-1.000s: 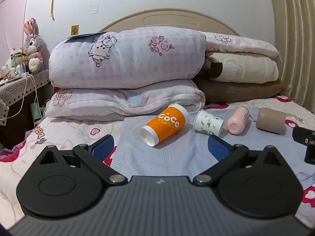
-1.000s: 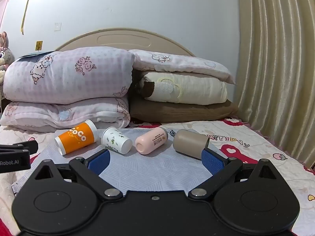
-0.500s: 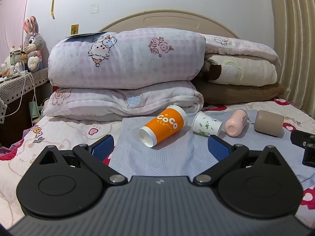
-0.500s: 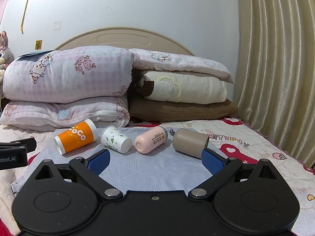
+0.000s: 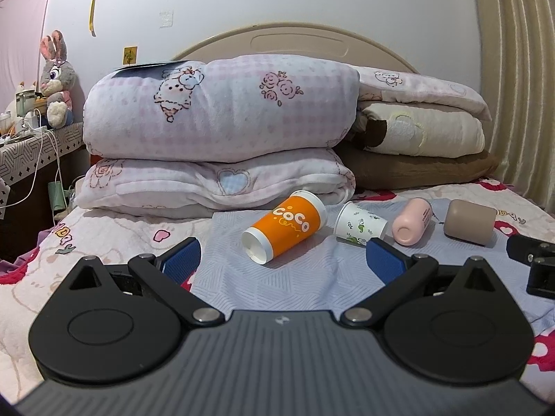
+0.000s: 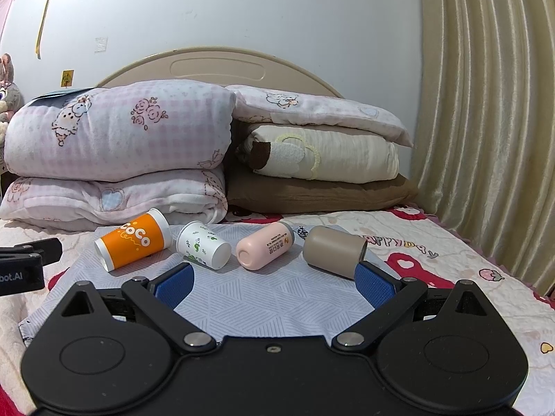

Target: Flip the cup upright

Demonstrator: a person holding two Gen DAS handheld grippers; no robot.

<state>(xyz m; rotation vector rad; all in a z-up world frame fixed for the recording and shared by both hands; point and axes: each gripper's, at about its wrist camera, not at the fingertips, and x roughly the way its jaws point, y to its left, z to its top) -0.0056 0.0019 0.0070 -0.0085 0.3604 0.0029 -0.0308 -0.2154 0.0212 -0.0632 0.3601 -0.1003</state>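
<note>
Mid-frame in the right wrist view, four cups lie on their sides, left to right: orange COCO cup (image 6: 133,243), leaf-print paper cup (image 6: 203,249), pink cup (image 6: 265,246), tan cup (image 6: 333,251). Left gripper (image 5: 282,263) and right gripper (image 6: 274,286) both gape, empty. Risk: soft bedding lets a righted cup topple

Your left gripper (image 5: 282,260) hangs with its blue pads spread wide, holding nothing. Ahead on the pale cloth (image 5: 295,277), four cups lie tipped over in a row: orange cup (image 5: 286,230), white leaf-print cup (image 5: 360,225), pink cup (image 5: 412,222), tan cup (image 5: 470,222).
</note>
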